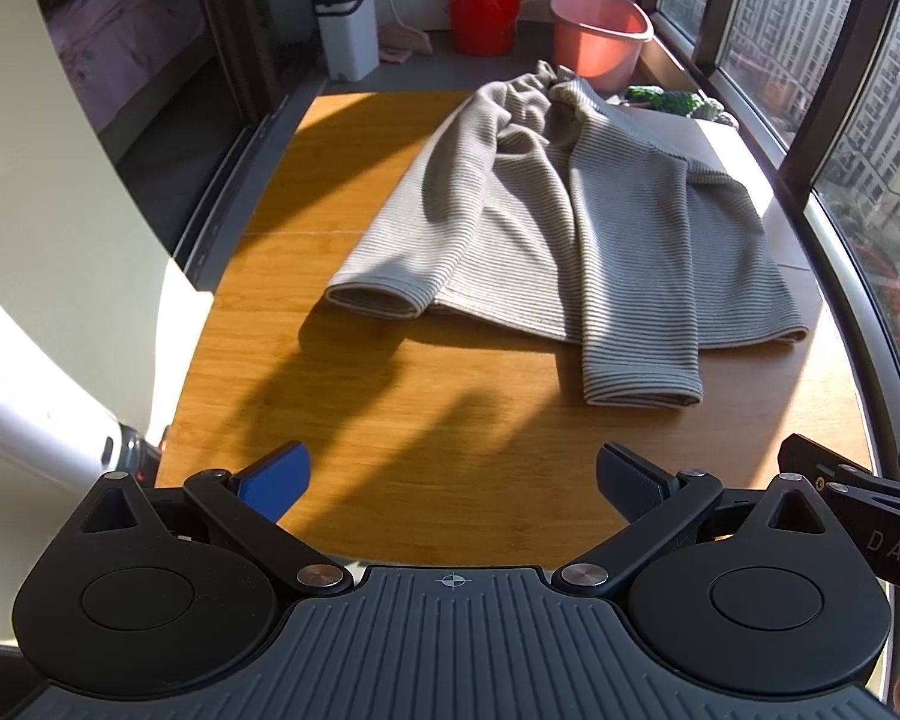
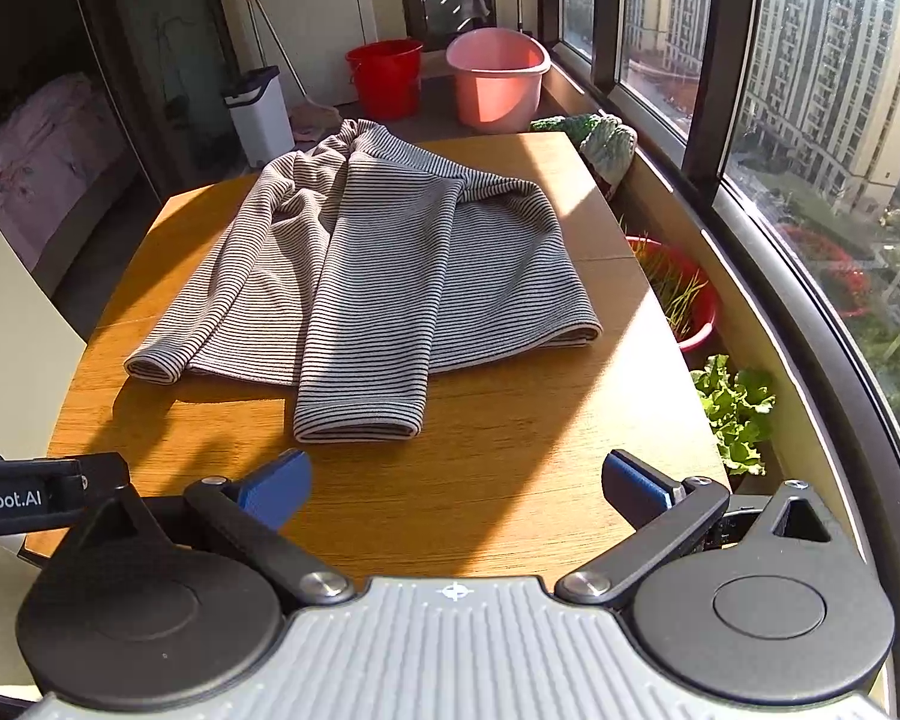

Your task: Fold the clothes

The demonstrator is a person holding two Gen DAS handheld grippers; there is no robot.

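Tabletop [image 2: 510, 420] of warm wood fills the space ahead of both tools, and on it, well forward of them, lies the striped top [image 2: 390, 252]. Its long axis runs away from the tools, collar at the far end and hem nearest, so the coming move is a reach straight forward. Both sleeves are already laid inward over the body, pointing back toward the tools. One sleeve cuff [image 2: 357, 420] hangs past the hem and lies just left of the right tool's centre line, nearer than anything else on the garment. The other cuff [image 1: 375, 300] sits ahead of the left tool, a little farther off.

The right tool [image 2: 456, 489] hovers over the near edge with its blue pads spread apart, holding nothing. The left tool [image 1: 450, 483] is likewise spread wide and empty (part of its neighbour shows at its right edge). By my reading the right one is nearer to cloth.

The fabric is a fine grey-and-dark stripe, soft and rumpled near the collar.
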